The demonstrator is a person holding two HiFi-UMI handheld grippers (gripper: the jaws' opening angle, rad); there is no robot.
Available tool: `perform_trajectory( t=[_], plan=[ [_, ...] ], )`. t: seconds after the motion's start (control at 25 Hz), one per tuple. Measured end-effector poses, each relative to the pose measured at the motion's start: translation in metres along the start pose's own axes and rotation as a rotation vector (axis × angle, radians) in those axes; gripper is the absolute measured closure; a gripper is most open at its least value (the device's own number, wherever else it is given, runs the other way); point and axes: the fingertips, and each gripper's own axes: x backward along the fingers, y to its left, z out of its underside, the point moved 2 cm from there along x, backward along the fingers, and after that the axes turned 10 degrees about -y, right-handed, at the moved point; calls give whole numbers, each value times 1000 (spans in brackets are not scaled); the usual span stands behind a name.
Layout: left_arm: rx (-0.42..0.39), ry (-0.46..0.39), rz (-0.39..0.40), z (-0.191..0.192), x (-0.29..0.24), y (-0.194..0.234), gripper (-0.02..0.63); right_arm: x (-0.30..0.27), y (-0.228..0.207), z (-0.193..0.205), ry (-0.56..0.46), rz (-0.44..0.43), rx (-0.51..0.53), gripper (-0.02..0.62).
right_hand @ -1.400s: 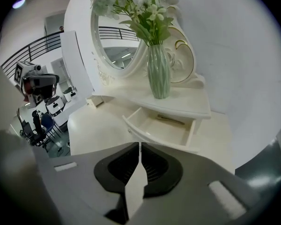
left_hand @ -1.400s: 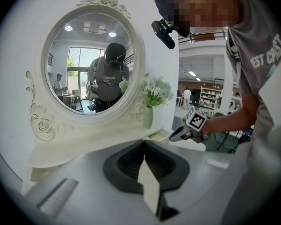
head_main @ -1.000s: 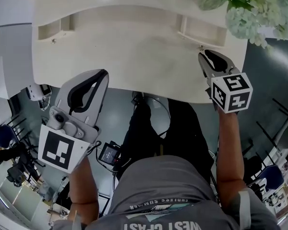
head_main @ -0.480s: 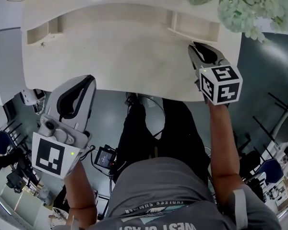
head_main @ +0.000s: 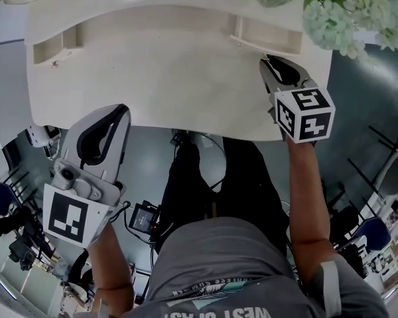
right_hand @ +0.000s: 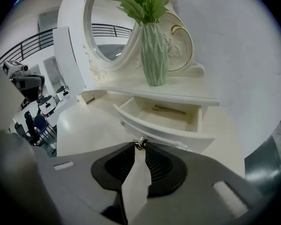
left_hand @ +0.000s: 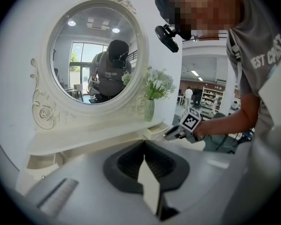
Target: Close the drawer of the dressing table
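Note:
The white dressing table (head_main: 166, 78) has its right-hand small drawer (right_hand: 164, 125) pulled open, with a thin brownish item (right_hand: 168, 110) lying inside. The drawer's metal knob (right_hand: 140, 143) sits between the tips of my right gripper (right_hand: 140, 146), whose jaws are closing on it. In the head view that right gripper (head_main: 265, 61) reaches the drawer front (head_main: 252, 45). My left gripper (head_main: 123, 109) hangs off the table's near edge at the left. It is shut and holds nothing, and it touches nothing.
A pale green vase (right_hand: 154, 55) of flowers stands on the shelf right above the open drawer. The round framed mirror (left_hand: 96, 55) rises at the table's back. A second small drawer (head_main: 50, 45) sits at the left end. Below the table edge are the person's legs (head_main: 205, 177).
The right gripper's tips have drawn up to the drawer front and narrowed round the knob. The left gripper has hardly moved. The head view has shifted a little.

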Motion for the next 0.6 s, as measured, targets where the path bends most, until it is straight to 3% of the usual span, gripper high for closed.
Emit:
perform_trajectory(
  t=[0.6],
  plan=[
    [22,-6,-22,-1,-3,18,603,-18,-21,-20,14,12,19,520]
  ],
)
